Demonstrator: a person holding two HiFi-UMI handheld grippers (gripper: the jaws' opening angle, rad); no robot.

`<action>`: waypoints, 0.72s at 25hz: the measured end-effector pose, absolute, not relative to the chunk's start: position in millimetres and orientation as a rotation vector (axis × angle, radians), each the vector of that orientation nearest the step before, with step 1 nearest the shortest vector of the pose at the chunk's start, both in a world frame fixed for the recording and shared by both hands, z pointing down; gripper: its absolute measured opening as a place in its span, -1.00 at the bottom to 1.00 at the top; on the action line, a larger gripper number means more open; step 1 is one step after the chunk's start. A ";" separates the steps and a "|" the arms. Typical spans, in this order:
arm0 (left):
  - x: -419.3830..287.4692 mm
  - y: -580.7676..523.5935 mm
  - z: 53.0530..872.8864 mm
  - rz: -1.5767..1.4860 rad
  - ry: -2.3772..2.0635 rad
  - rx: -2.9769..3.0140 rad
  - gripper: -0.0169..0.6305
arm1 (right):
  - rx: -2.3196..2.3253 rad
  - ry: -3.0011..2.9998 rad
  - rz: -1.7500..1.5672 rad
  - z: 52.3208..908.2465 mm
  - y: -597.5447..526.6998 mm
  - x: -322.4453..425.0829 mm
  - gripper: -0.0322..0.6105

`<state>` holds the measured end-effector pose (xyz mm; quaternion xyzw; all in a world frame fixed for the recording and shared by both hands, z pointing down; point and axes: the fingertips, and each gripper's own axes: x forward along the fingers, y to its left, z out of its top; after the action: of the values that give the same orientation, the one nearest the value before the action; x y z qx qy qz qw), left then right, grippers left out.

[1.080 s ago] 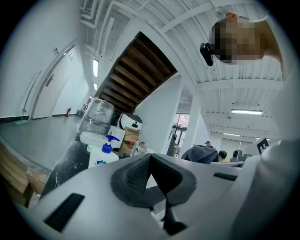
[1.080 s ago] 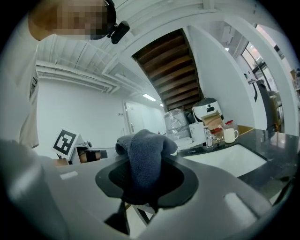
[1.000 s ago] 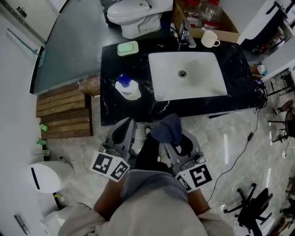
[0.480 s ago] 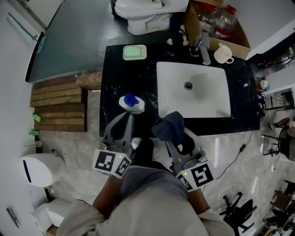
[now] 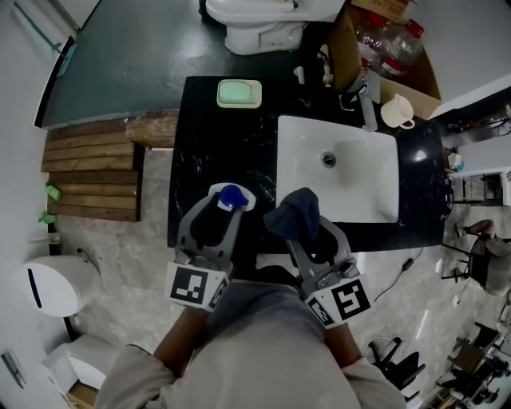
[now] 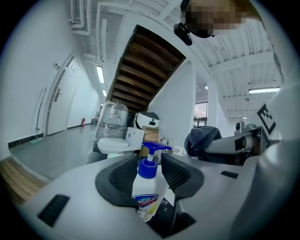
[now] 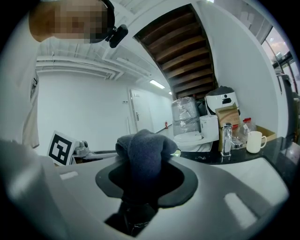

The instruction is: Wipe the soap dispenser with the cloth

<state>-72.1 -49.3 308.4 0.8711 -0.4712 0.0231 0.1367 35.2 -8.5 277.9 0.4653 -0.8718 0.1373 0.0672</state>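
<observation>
The soap dispenser (image 5: 231,196), a white bottle with a blue pump, stands near the front edge of the black counter (image 5: 215,144). My left gripper (image 5: 224,208) has reached it. In the left gripper view the bottle (image 6: 149,190) stands upright between the two dark pads (image 6: 123,177). The jaws have just been opening, and I see no firm squeeze on the bottle. Just to the right, my right gripper (image 5: 300,230) is shut on a bunched dark blue cloth (image 5: 292,214), which bulges above its jaws (image 7: 143,152) and also shows in the left gripper view (image 6: 201,140).
A white sink (image 5: 375,160) sits in the counter right of the bottle, with a faucet (image 5: 363,96) and a white mug (image 5: 397,112) behind it. A green soap dish (image 5: 239,93) lies at the back. A toilet (image 5: 263,20), wooden slats (image 5: 92,168) and a white bin (image 5: 52,283) surround the counter.
Both grippers have moved forward to the counter's front edge. The left one now has the dispenser between its jaws. The right one still carries the cloth.
</observation>
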 end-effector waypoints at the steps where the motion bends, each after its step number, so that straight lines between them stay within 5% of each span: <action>1: -70.1 -50.6 310.4 0.083 -1.356 2.532 -0.50 | 1.403 -2.626 0.411 278.1 -12.5 35.4 -0.53; 18: -61.6 -59.0 317.4 0.174 -1.302 2.623 -0.56 | 1.245 -2.673 0.451 298.3 -50.3 23.3 -0.53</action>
<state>-61.6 -59.0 317.4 0.8893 -0.4415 0.0591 0.1039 23.3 -50.3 298.3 0.4161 -0.8932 0.1508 0.0791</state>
